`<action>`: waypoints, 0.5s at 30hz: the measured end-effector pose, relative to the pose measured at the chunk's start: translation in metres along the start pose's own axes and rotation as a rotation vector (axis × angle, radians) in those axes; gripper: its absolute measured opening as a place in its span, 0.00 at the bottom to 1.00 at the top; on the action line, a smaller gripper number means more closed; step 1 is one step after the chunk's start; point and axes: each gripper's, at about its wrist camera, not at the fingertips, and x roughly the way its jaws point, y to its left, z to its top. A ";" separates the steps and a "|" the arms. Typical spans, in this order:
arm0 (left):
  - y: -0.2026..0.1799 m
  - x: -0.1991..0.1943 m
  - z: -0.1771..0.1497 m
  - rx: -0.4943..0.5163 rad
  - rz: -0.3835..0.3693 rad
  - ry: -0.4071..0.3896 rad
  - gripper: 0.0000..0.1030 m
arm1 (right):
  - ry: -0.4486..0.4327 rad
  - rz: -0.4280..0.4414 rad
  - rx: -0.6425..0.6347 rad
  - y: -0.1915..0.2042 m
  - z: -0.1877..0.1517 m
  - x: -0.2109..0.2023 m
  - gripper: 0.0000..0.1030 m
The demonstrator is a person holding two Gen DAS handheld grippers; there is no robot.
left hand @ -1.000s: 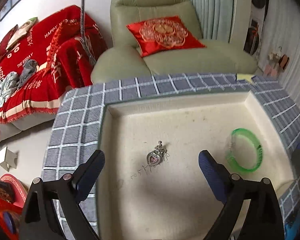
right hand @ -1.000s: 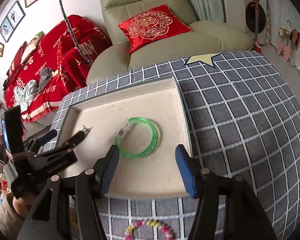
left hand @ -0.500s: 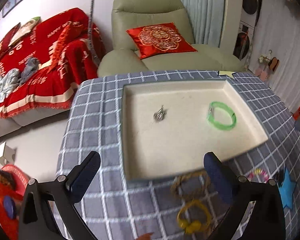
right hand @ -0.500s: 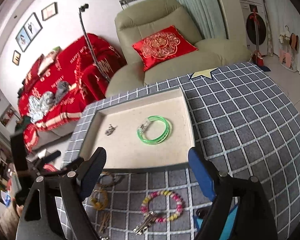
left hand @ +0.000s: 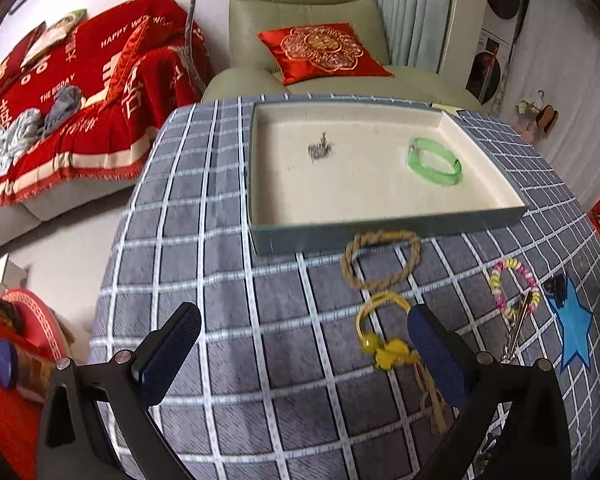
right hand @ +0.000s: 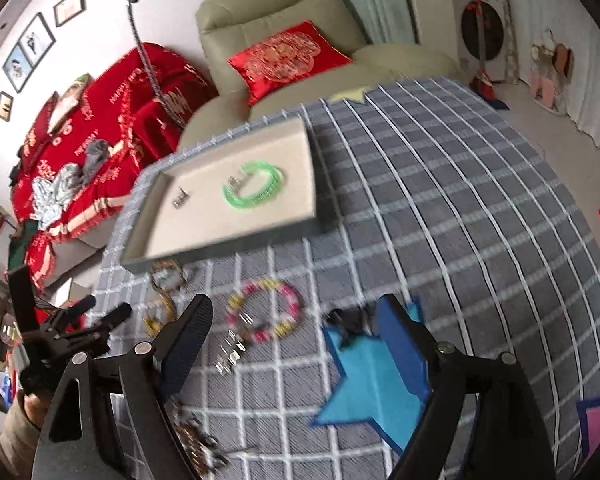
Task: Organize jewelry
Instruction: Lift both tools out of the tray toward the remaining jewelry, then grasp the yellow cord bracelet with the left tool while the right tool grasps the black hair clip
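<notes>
Both grippers, left point(left hand: 304, 356) and right point(right hand: 296, 344), drawn back from tray point(left hand: 380, 232), fingers spread, empty; pendant point(left hand: 319, 149) and bangle point(left hand: 434, 162) inside; rope point(left hand: 380, 258), yellow point(left hand: 384, 332), beaded point(left hand: 514, 290) bracelets awaiting on tabletop point(left hand: 220, 280).

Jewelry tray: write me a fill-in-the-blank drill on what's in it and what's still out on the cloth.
1. The tray holds a silver pendant and a ____ bangle.
2. The braided rope bracelet lies on the checked cloth, just ____ the tray.
3. The pink-and-yellow beaded bracelet lies on the ____.
4. The left gripper and right gripper are both open and hold ____.

Missing words: green; outside; cloth; nothing
</notes>
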 end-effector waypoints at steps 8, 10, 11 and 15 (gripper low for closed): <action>-0.009 0.008 -0.012 -0.017 -0.001 0.033 1.00 | 0.072 -0.087 -0.001 -0.023 -0.026 0.019 0.84; -0.010 0.010 -0.013 -0.019 0.000 0.039 1.00 | 0.083 -0.097 0.000 -0.025 -0.029 0.025 0.84; -0.011 0.011 -0.014 -0.020 0.000 0.041 1.00 | 0.090 -0.101 0.000 -0.027 -0.030 0.028 0.84; -0.013 0.012 -0.015 -0.021 0.004 0.043 1.00 | 0.103 -0.125 -0.010 -0.026 -0.034 0.037 0.84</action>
